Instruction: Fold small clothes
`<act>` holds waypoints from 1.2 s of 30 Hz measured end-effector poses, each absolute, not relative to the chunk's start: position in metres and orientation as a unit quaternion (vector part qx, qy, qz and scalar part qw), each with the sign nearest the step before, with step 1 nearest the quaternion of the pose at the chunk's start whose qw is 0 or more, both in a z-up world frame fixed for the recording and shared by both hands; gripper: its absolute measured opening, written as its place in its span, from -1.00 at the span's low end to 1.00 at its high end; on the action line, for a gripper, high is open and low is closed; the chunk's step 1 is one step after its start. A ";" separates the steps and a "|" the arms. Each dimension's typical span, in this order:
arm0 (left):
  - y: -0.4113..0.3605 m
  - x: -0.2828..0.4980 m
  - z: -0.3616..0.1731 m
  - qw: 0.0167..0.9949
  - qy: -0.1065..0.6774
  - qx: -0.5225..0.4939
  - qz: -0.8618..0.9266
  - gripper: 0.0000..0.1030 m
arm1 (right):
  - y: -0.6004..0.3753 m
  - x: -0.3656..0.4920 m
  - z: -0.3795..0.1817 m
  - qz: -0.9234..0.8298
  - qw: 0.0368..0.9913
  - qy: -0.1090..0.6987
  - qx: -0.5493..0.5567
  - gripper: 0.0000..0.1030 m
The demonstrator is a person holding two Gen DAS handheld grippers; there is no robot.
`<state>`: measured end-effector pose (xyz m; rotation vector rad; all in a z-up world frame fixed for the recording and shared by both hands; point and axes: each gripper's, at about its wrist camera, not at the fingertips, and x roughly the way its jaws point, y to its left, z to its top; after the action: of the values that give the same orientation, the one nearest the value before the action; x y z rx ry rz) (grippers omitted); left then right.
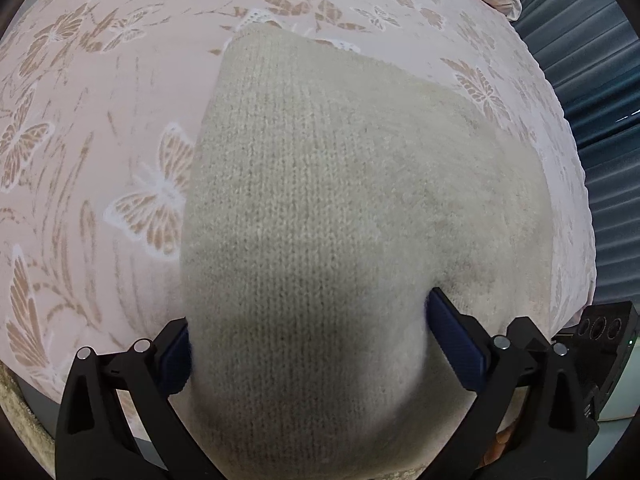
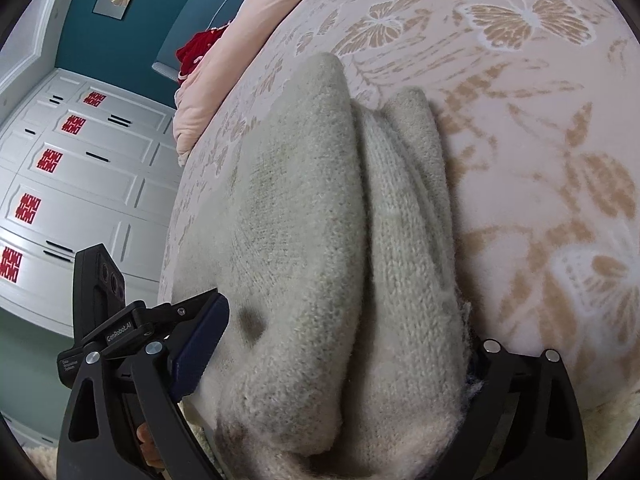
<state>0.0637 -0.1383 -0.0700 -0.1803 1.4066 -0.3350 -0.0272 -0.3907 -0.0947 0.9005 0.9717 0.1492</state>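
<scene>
Where the left wrist view runs from its left edge inward, the butterfly-patterned bedspread [image 1: 100, 128] gives way to a pale knitted garment [image 1: 320, 200] lying on it, its nearer end bunched between the fingers of the left gripper [image 1: 308, 344]. Both blue pads [image 1: 452, 344] press into the knit from either side, so the left gripper is clenched on the garment, presumably to carry or steady this end for a fold. At the far right of that view, part of the other gripper's black body shows beside the bed's edge.

In the right wrist view, white cabinet doors [image 2: 80, 184] with red decals fill the left, then a pink quilt [image 2: 224, 64] and a red item [image 2: 196, 50] lie farther off. The knitted garment [image 2: 320, 220] lies in several stacked folds on the bedspread [image 2: 540, 140], its thick near end between the fingers of the right gripper [image 2: 336, 352]. The left pad [image 2: 196, 344] touches the knit; the right pad is hidden by fabric. This gripper appears to grasp the folded bundle, likely to hold the layers together.
</scene>
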 end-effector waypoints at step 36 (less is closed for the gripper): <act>-0.058 0.004 0.209 0.812 0.413 -0.200 -0.360 0.43 | -0.400 -0.102 0.201 -0.066 0.917 0.277 0.281 -0.98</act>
<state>0.0044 -0.0580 0.2093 -0.4269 0.8813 -0.7695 -0.1017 -0.4003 0.2010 0.5773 0.5691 -0.1352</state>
